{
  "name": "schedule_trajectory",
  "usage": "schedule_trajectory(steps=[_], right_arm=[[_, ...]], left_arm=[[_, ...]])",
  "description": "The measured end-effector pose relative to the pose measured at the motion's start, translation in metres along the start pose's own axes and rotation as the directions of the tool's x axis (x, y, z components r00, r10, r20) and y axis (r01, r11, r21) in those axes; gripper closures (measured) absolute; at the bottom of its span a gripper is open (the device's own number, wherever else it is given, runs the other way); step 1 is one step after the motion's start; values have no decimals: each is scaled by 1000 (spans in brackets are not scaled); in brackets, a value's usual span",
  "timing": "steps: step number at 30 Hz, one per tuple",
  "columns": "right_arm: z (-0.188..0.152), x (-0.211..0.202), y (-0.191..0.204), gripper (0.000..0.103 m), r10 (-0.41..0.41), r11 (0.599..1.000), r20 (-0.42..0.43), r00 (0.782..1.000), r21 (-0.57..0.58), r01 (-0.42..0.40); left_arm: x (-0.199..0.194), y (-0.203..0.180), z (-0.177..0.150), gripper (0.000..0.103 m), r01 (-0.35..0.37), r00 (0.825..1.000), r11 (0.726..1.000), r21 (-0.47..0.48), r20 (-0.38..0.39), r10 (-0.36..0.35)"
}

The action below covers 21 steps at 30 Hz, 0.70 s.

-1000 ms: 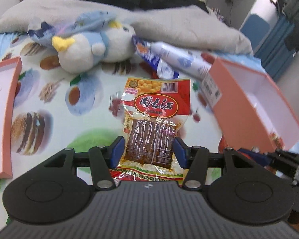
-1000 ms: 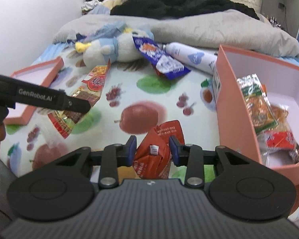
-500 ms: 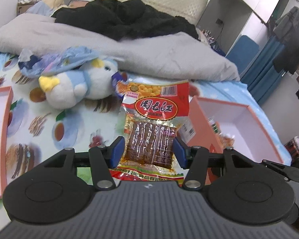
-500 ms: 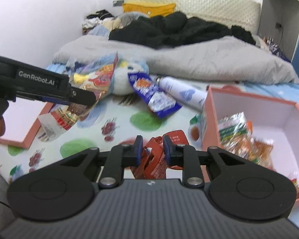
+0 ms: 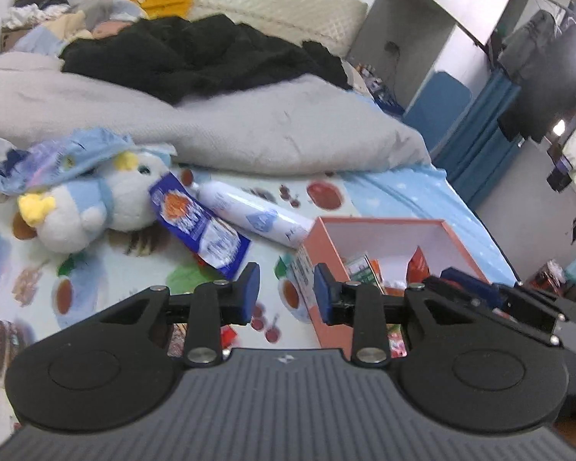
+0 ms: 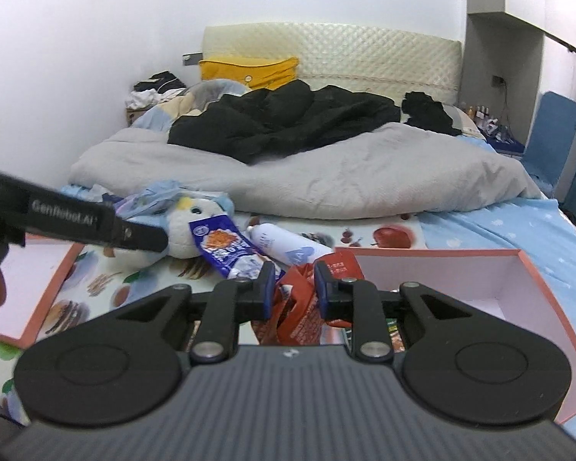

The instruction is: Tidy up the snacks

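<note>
Only the right view shows tongs [image 6: 291,291] pinching a red packet [image 6: 299,307]; left tongs [image 5: 282,292] gape empty.

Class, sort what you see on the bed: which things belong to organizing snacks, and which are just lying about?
Belongs to the job:
red snack packet, in the right hand-held gripper
blue snack packet
pink box
left hand-held gripper, open

Just lying about:
plush bird
white bottle
grey blanket
black clothes

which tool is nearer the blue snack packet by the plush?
Left, probably. The left tool is open just short of the blue foil snack packet. The right tool, shut on a crumpled red snack bag, sits further right beside the orange cardboard box.
</note>
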State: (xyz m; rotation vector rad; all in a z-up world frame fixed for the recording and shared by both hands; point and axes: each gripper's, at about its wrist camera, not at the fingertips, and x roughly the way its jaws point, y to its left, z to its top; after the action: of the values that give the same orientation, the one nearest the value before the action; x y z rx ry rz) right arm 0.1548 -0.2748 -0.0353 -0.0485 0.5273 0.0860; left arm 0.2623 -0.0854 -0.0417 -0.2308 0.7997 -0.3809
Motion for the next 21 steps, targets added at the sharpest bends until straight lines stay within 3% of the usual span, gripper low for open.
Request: schedule_trajectory(steps=[6,8,12,14,17,21], right_arm=[[-18,13,-26,78,-27,1000,-42,999,13,27],[-24,16,-35,78,-38,999,-53,998,29,40],[-34,23,-52,78,-62,996,-70,996,58,66],[-38,25,-58,78,-66,995,-77,995,69,71],[-45,27,-65,78,-74,994,-90,993,77,81],[-53,30,-72,78,-85,991,-107,991,90,94]], left_arm=[[42,14,-24,64,-50,995,996,78,-82,57],[57,24,-33,53,-72,990,993,93,-112,83],[91,48,-52,44,-76,977,987,139,-186,101],[111,59,-62,37,-95,963,979,178,-233,136],[132,74,-72,35,-111,945,967,229,-276,174],[146,76,-77,33,-83,944,966,244,-291,154]])
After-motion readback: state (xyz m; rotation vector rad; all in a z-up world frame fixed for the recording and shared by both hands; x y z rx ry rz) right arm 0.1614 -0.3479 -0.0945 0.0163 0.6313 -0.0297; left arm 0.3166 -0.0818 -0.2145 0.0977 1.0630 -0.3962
